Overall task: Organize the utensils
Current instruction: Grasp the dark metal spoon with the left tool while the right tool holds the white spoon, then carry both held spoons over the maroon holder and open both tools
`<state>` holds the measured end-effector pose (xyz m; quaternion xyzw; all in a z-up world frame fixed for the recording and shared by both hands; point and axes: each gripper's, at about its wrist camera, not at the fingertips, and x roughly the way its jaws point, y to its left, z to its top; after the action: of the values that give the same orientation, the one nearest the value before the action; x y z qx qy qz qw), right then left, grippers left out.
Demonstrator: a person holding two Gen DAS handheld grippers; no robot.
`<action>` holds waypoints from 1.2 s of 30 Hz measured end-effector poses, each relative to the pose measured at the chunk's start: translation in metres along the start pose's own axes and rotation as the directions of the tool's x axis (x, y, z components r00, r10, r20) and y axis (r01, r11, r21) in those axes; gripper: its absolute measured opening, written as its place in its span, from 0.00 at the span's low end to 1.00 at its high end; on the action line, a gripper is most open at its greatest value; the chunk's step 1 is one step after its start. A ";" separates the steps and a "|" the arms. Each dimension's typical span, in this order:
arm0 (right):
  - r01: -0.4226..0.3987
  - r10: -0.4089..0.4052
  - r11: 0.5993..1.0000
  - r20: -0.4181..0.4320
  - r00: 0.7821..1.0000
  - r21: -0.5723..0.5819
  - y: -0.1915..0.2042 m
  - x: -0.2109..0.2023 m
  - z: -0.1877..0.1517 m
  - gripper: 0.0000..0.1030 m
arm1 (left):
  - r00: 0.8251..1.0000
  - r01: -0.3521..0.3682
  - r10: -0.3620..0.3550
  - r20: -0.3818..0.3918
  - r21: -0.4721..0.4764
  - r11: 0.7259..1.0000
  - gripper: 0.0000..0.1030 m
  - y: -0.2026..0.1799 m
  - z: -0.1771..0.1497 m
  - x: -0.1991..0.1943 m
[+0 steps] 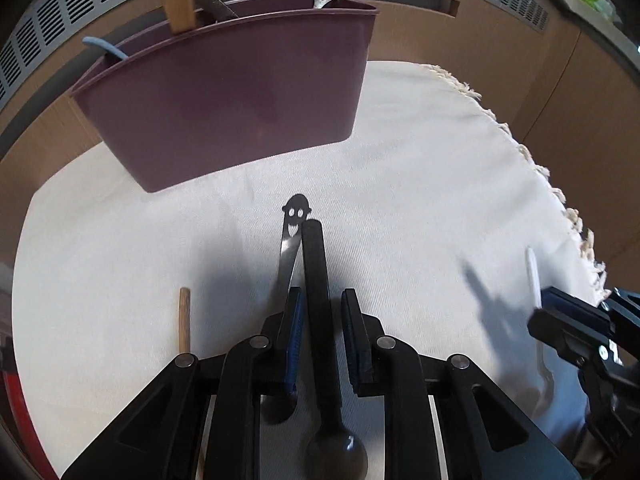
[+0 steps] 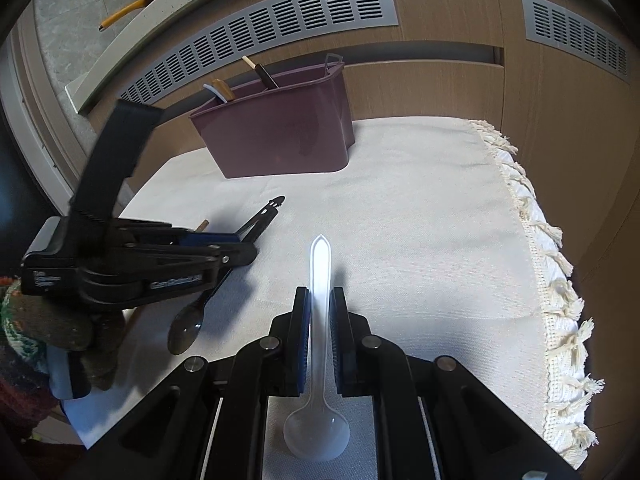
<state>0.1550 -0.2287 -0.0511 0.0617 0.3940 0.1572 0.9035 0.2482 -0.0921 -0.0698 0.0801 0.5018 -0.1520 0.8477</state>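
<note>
**Two spoons between jaws on a fringed cloth**

A cream fringed cloth [image 2: 420, 216] covers the table. At lower centre, the right gripper [image 2: 320, 300] is closed on a translucent white plastic spoon [image 2: 320, 280]. The left gripper [image 1: 322, 304] stands apart around a black-handled metal spoon [image 1: 320, 320], beside a smiley-faced steel spoon [image 1: 290, 248]. Its side lettering is illegible. The maroon plastic utensil caddy [image 2: 280, 136] stands at upper centre.

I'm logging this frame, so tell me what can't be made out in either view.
- Left view: the wooden stick's lower end is hidden behind the left claw.
- Left view: the smiley-handled spoon's bowl is mostly covered by the claw's body.
- Both views: the lower parts of the utensils in the purple caddy are hidden by its wall.
- Right view: whether the left claw touches the black spoon.
</note>
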 end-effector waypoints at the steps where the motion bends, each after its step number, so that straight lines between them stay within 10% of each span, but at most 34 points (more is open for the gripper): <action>1: 0.001 -0.001 1.000 0.002 1.000 -0.001 0.000 -0.001 0.000 0.09 | 1.000 -0.007 0.007 -0.001 0.002 1.000 0.19 -0.001 0.001 0.001; 13: 0.000 0.000 1.000 0.011 1.000 0.004 0.001 0.000 0.000 0.09 | 0.997 0.060 -0.063 -0.036 -0.083 0.995 0.19 0.010 0.011 0.008; 22: -0.033 0.032 0.999 0.012 0.999 0.036 -0.004 -0.006 0.000 0.09 | 0.981 0.188 -0.173 0.089 -0.205 0.960 0.12 0.027 -0.013 -0.016; 36: -0.009 0.009 1.000 0.057 0.998 -0.013 0.012 -0.022 0.006 0.09 | 0.936 0.220 -0.159 0.315 -0.169 0.961 0.12 0.036 -0.045 -0.117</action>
<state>0.1425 -0.2248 -0.0290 0.0621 0.3670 0.1620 0.9139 0.1706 -0.0242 0.0106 -0.0789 0.3863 -0.1920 0.8987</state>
